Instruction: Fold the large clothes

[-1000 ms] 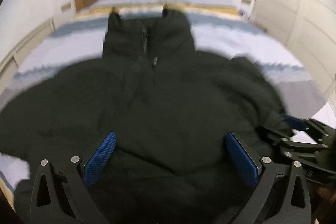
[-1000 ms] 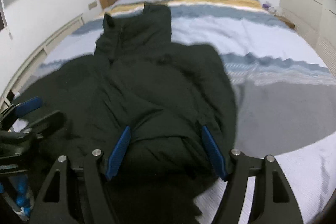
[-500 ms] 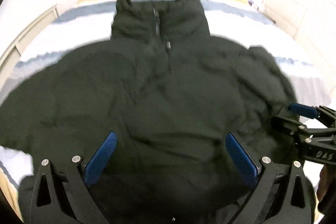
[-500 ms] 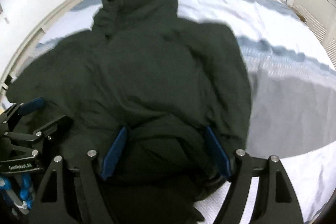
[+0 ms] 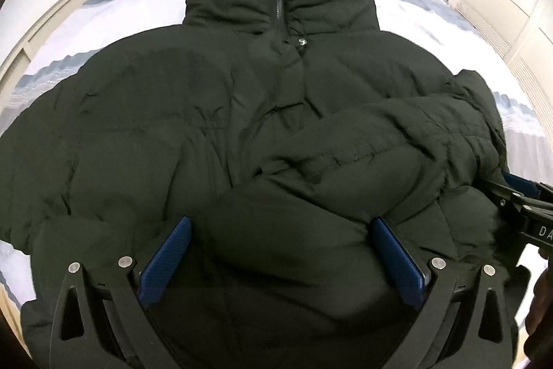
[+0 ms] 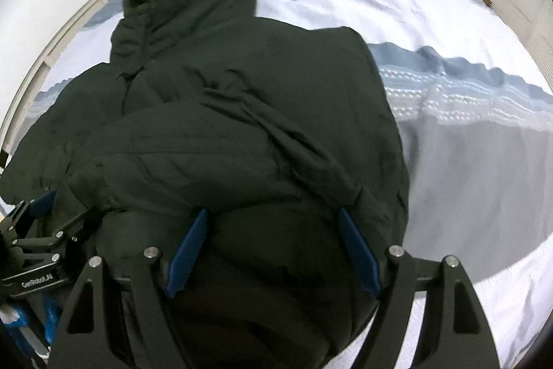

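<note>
Two grippers are working one dark puffer jacket (image 5: 242, 113), which is lying spread on the striped bed (image 5: 414, 6) and filling the centre of both frames. In the left wrist view, the left gripper (image 5: 281, 251) is sitting low at the bottom, jaws spread wide around a puffy fold near the hem, apparently not pinching; the right gripper (image 5: 518, 206) is entering at the right edge. In the right wrist view, the right gripper (image 6: 273, 251) is likewise straddling bulky fabric, jaws well apart. Closing deep on the padding before lifting would probably be keeping the fold even.
</note>
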The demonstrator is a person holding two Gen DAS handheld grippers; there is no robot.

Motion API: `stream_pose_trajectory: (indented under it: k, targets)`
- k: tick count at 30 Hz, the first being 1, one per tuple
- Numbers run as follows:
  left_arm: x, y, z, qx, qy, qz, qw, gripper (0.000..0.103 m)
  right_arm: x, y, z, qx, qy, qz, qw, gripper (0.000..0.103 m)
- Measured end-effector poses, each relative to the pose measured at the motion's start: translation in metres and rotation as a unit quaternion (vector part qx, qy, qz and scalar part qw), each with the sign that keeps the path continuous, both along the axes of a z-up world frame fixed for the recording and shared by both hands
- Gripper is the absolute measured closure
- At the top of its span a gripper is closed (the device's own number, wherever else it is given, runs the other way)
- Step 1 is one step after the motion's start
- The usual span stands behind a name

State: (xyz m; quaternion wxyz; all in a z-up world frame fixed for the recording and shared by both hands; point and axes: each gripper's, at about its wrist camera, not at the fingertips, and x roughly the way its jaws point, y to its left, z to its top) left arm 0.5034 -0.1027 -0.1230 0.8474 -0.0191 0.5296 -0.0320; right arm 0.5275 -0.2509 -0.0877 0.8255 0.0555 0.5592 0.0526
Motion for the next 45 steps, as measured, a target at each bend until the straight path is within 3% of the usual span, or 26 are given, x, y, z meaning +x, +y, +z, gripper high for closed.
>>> stream_pose_trajectory:
  k: [3, 14, 22, 30, 45]
  targets:
    - [-0.006, 0.008, 0.02, 0.0, 0.0, 0.005, 1.0, 0.001, -0.007, 0.001, 0.018, -0.004, -0.001, -0.011, 1.0, 0.027]
    - [-0.058, 0.078, 0.126, 0.021, -0.068, 0.037, 0.9968, 0.001, -0.069, 0.023, 0.101, 0.005, -0.029, -0.043, 0.999, 0.027]
    - [-0.08, 0.139, 0.166, 0.007, -0.088, 0.061, 0.9942, 0.001, -0.101, 0.071, 0.129, 0.016, -0.027, -0.054, 0.998, 0.027]
    - [-0.096, 0.203, 0.184, 0.019, -0.1, 0.1, 0.9898, 0.001, -0.094, 0.117, 0.145, 0.008, -0.027, -0.049, 0.998, 0.027]
    - [-0.1, 0.3, 0.168, 0.015, -0.084, 0.153, 0.9845, 0.001, -0.083, 0.169, 0.163, -0.034, -0.024, -0.062, 0.997, 0.027]
